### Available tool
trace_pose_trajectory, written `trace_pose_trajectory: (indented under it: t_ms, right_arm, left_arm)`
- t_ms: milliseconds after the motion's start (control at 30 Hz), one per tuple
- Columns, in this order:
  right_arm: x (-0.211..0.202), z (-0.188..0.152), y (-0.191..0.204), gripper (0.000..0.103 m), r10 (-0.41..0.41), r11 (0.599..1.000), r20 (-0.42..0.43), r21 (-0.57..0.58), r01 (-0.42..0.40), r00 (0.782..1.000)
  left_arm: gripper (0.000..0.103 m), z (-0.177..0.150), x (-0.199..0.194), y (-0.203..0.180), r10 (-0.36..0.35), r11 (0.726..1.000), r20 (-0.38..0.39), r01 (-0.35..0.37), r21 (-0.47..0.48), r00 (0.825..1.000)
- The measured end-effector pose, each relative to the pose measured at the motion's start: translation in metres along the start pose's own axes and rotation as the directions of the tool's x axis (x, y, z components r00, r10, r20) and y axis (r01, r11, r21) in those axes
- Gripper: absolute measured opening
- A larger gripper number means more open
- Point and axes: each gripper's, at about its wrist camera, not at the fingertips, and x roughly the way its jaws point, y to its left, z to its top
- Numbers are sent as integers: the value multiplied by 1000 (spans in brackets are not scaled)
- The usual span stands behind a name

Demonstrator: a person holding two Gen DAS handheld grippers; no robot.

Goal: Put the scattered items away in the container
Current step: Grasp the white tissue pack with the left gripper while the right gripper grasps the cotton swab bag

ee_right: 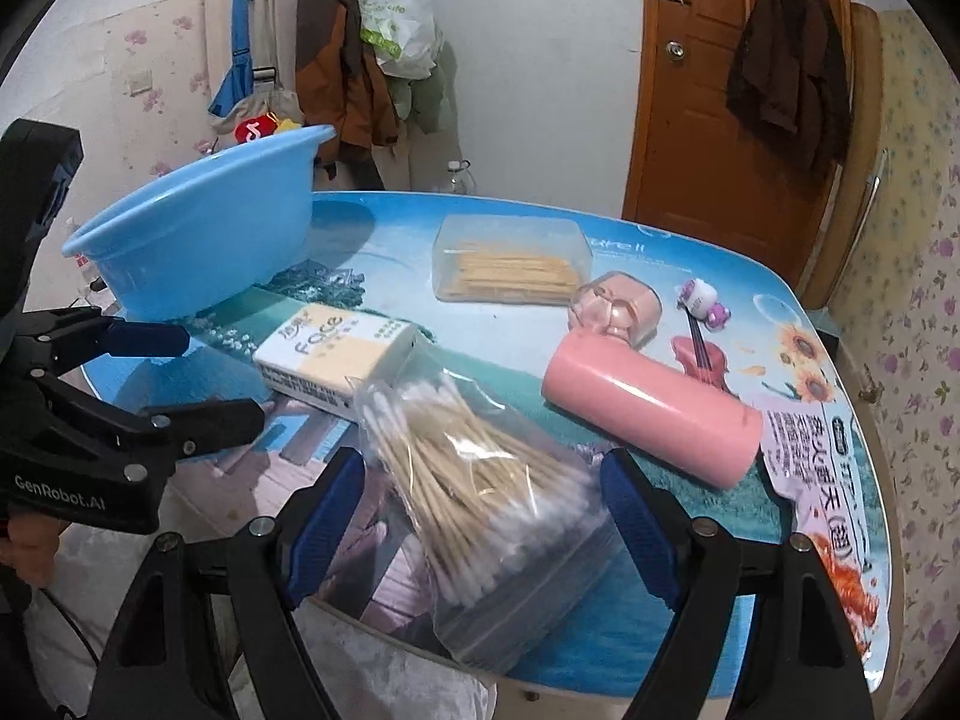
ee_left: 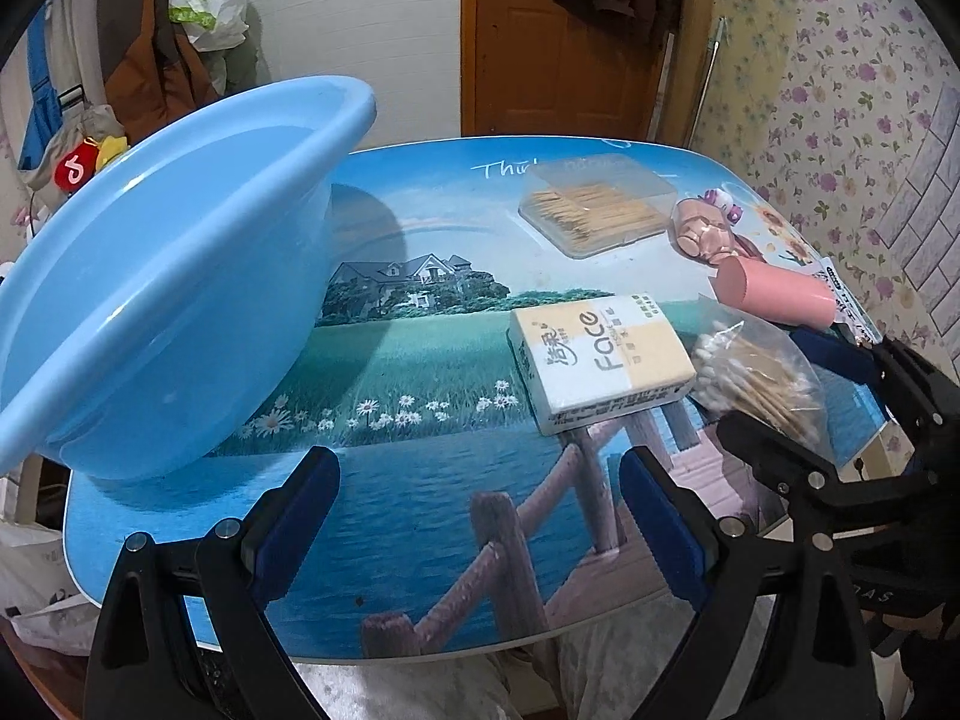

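On table, empty blue basin (ee_left: 150,276)

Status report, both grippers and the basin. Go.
Left gripper open, empty. Right gripper open, straddling swab bag, not clamped. Blue basin empty. Tissue pack on table, path clear.

Basin (ee_left: 156,276) at table's (ee_left: 420,498) left; tissue pack (ee_left: 600,360) centre, cotton-swab bag (ee_right: 480,480) just right.

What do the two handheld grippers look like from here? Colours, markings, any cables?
Both are black plastic frames with silver pivot bolts and blue ribbed pads on the fingers. The left gripper carries white "GenRobot.AI" lettering on its body, with a thin black cable below. The right gripper shows no marking.
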Motion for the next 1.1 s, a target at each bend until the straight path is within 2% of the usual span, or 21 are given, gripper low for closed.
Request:
trace_pose_trajectory:
  t_ms: [167, 200, 233, 333, 467, 833, 1033, 1100]
  right_arm:
    - [7, 2, 1, 82, -6, 1000, 2, -28, 6, 1000]
    - [6, 1, 0, 79, 1, 1000, 10, -25, -1, 1000]
    - [6, 0, -3, 70, 14, 1000, 19, -11, -14, 1000]
    - [-1, -2, -10, 56, 44, 999, 54, 18, -45, 998]
    - [-10, -7, -13, 46, 38, 999, 65, 17, -40, 997]
    - [-33, -27, -27, 43, 22, 996, 64, 83, -28, 998]
    - [-35, -29, -26, 43, 9, 996, 74, 89, -16, 997]
    - [-35, -29, -26, 43, 10, 996, 76, 91, -17, 997]
  left_arm:
    - [95, 0, 1, -1, -1, 1000, -1, 1, 4, 1000]
    - [95, 0, 1, -2, -2, 1000, -1, 2, 6, 1000]
    - [95, 0, 1, -2, -2, 1000, -1, 2, 7, 1000]
    - [95, 1, 2, -4, -5, 1000, 0, 5, 10, 1000]
    - [95, 4, 4, -7, -21, 1000, 1, 21, 11, 1000]
    - [95, 26, 17, -30, -43, 998, 22, 42, 37, 999]
    - [95, 33, 25, -35, -46, 999, -14, 45, -25, 999]
    - [95, 34, 24, -35, -75, 996, -20, 74, -57, 997]
